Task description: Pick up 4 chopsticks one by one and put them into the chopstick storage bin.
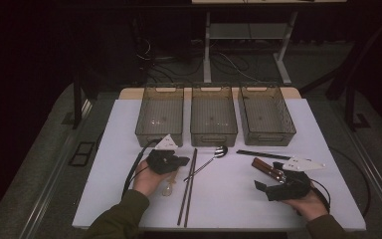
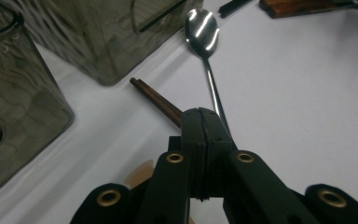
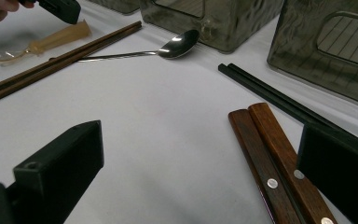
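My left gripper (image 1: 185, 161) is shut with nothing between its jaws (image 2: 204, 115). It hovers just over the pair of brown chopsticks (image 1: 189, 186) (image 2: 156, 98) and the handle of a metal spoon (image 1: 214, 157) (image 2: 202, 28). An amber plastic utensil (image 1: 168, 188) (image 3: 58, 37) lies by the left hand. My right gripper (image 1: 269, 178) (image 3: 200, 140) stands wide open near the table's right front. Its right jaw sits over two wooden-handled utensils (image 1: 264, 167) (image 3: 270, 158), without pressing on them.
Three smoky see-through bins (image 1: 159, 135) (image 1: 213, 135) (image 1: 267, 135) stand in a row at the back of the white mat, all empty. A pair of black chopsticks (image 1: 261, 154) (image 3: 270, 95) lies in front of the right bin.
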Motion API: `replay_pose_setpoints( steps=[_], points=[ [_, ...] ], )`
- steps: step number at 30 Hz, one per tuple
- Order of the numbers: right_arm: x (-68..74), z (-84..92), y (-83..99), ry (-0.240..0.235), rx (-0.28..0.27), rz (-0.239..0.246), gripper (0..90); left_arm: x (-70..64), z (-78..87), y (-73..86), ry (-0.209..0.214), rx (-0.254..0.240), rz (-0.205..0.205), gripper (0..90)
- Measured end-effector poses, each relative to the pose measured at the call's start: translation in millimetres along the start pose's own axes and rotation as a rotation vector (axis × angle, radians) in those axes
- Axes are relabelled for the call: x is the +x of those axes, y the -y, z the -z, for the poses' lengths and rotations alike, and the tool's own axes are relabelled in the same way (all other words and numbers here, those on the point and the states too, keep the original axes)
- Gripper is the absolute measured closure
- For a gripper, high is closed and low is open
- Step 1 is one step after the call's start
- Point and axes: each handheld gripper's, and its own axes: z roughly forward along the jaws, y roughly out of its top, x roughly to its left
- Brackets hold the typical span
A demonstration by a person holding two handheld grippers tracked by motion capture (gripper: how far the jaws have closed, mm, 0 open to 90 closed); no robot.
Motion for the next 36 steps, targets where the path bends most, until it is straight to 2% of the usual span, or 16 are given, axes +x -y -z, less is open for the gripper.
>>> replay_pose_setpoints(
  steps=[3,9,16,22,26,36],
  points=[
    [1.8,0.0,-0.2,0.003,0.004,0.006,0.5,1.2,-6.4,-3.2,-0.007,0.018,-0.012,89.6],
    [2.8,0.8,0.2,0.000,-0.003,0.010,0.5,1.8,-21.7,-9.1,-0.026,0.040,-0.010,89.7],
    [2.6,0.8,-0.2,-0.001,-0.005,0.014,0.5,0.1,-30.1,-13.8,-0.045,0.067,-0.017,89.7],
    [2.8,1.1,-0.4,0.003,-0.008,0.011,0.5,1.0,-28.2,-13.2,-0.064,0.066,-0.020,89.8],
    [2.9,1.1,-0.9,0.002,-0.011,0.012,0.5,1.0,-29.4,-11.6,-0.092,0.092,-0.018,89.7],
    [3.4,1.5,-1.0,0.001,-0.008,0.018,0.5,-0.2,-33.6,-10.7,-0.090,0.117,-0.024,89.7]
  ],
)
